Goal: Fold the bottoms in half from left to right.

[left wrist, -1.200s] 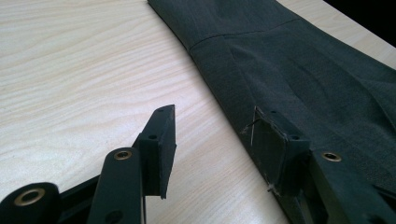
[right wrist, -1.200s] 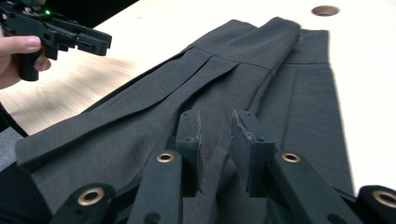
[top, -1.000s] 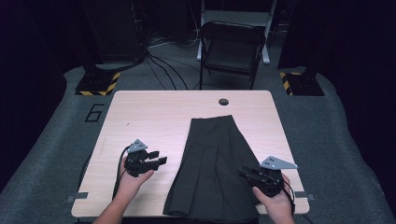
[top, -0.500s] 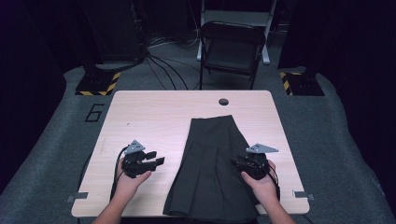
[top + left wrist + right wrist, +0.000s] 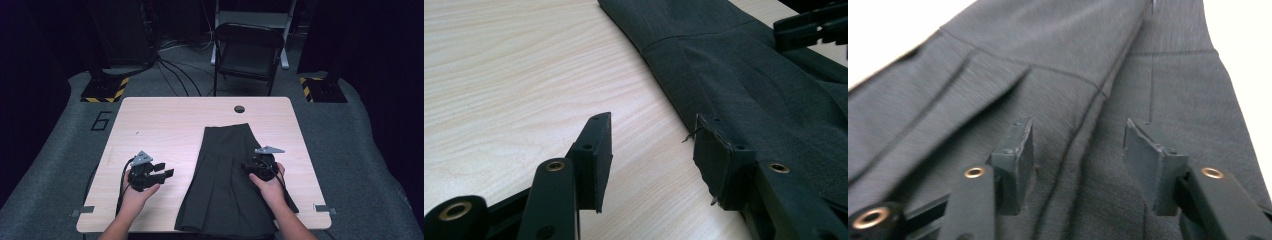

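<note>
High view is showing a dark pleated skirt (image 5: 230, 185) lying flat on the bench (image 5: 165, 125), its long axis running from the narrow waistband on the far side to the wide hem at the person's edge, where the fabric is reaching the bench rim. The right gripper (image 5: 250, 168) is hovering over the skirt's right half, about midway along its length, so it is the nearer one; in the right gripper view its jaws have just been opening and are standing apart above a pleat fold, with cloth below them but nothing pinched. The left gripper (image 5: 169, 170) is resting over bare wood just beside the skirt's left edge, jaws apart and empty, pointing toward that edge; in the left gripper view the skirt's side seam is lying just ahead of the right-hand jaw. Left of the skirt the wood is lying open and wide; right of it only a narrow strip is remaining before the bench edge.
</note>
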`<action>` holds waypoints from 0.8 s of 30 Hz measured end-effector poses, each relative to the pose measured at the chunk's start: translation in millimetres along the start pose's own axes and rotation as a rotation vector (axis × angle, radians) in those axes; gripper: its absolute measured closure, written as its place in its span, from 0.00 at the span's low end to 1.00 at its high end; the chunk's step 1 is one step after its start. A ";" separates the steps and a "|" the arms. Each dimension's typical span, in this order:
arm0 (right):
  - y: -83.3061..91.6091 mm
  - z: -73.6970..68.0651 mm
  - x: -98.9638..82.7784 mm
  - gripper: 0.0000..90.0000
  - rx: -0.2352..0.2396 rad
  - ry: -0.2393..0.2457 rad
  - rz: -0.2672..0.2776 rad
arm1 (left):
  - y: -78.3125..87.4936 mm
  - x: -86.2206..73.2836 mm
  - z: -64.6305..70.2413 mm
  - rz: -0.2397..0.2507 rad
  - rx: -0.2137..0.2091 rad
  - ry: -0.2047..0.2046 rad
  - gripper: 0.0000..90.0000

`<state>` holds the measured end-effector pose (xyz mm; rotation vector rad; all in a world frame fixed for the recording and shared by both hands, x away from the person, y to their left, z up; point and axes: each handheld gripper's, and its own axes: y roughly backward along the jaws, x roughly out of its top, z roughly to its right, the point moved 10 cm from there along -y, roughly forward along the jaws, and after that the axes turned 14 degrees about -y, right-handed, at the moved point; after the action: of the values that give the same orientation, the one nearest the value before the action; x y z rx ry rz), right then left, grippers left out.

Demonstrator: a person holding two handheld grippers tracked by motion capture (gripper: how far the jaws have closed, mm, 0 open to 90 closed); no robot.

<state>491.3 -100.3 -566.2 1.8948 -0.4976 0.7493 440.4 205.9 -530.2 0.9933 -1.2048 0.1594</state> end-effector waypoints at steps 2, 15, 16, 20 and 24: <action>-5.1 1.3 -3.8 0.47 -0.007 -0.002 -0.006 | 0.6 -0.7 -1.0 -0.002 -0.002 0.004 0.55; -13.6 -5.1 -13.1 0.72 0.018 0.029 -0.037 | 2.4 -2.4 -3.8 -0.002 0.007 0.008 0.55; -13.6 -6.4 -13.5 0.76 0.018 0.041 -0.040 | 2.1 -2.3 -4.0 -0.001 0.010 0.007 0.55; -10.6 -9.8 -11.2 0.86 0.032 0.056 -0.034 | 1.7 -2.2 -3.7 -0.001 0.009 0.008 0.55; 0.9 -18.2 -0.3 0.91 0.035 0.115 0.001 | 1.6 -2.2 -3.7 0.000 0.010 0.008 0.55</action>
<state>485.4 -84.1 -560.2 1.8713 -0.4163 0.8671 441.2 210.4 -531.2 1.0010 -1.1971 0.1694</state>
